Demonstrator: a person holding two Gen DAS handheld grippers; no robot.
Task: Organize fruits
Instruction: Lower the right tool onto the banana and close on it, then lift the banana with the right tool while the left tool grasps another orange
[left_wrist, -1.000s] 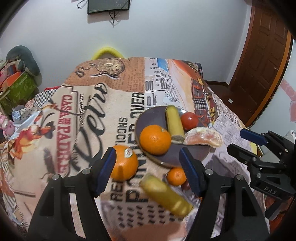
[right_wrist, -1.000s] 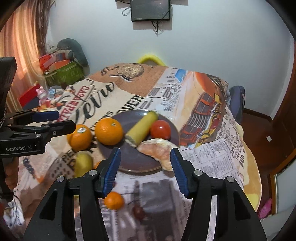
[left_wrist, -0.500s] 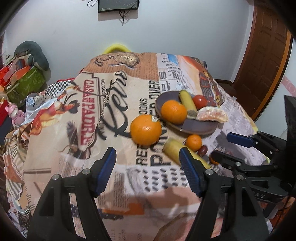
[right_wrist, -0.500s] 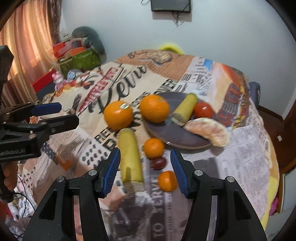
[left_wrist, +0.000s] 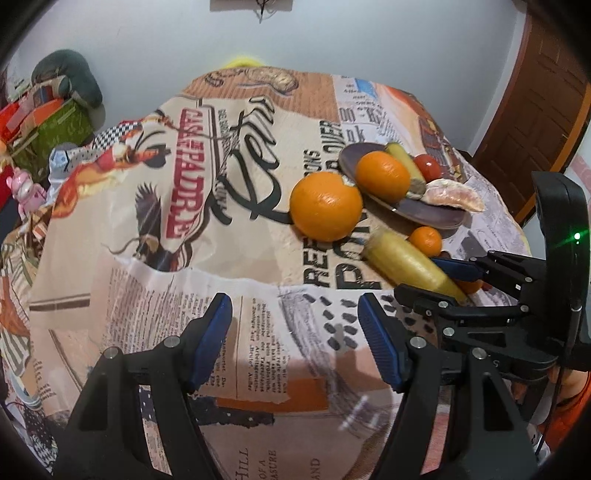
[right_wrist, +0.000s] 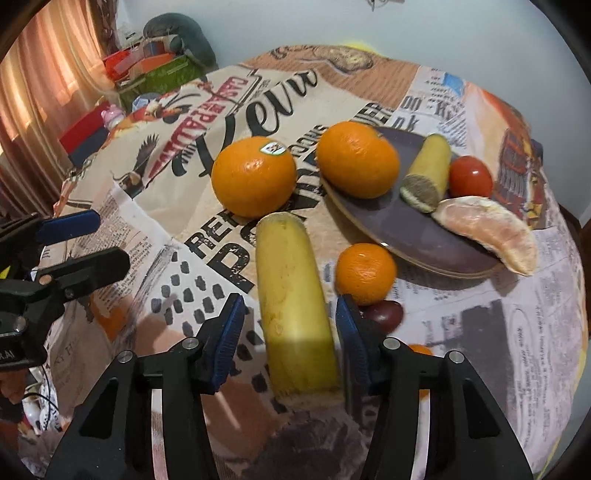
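My right gripper (right_wrist: 289, 301) straddles the near end of a long yellow banana piece (right_wrist: 291, 295) lying on the printed tablecloth. Its jaws are closing, and a gap still shows at the left pad. Beside the banana lie a stickered orange (right_wrist: 253, 175), a small mandarin (right_wrist: 365, 273) and a dark red grape (right_wrist: 384, 314). The purple plate (right_wrist: 417, 240) holds an orange (right_wrist: 356, 158), a short banana piece (right_wrist: 428, 177), a tomato (right_wrist: 469, 175) and a peeled citrus segment (right_wrist: 491, 232). My left gripper (left_wrist: 295, 301) hangs open over bare cloth, left of the fruit.
Another small orange (right_wrist: 421, 349) peeks out behind my right finger. A green box (right_wrist: 155, 74) and toys crowd the floor at the far left. A wooden door (left_wrist: 535, 110) stands at the right. The cloth drops off at the table's rounded edges.
Both grippers have come down and back toward the table's near side. The right one now has the banana piece between its jaws, which stand narrower. The left one slid off the fruit onto bare cloth.
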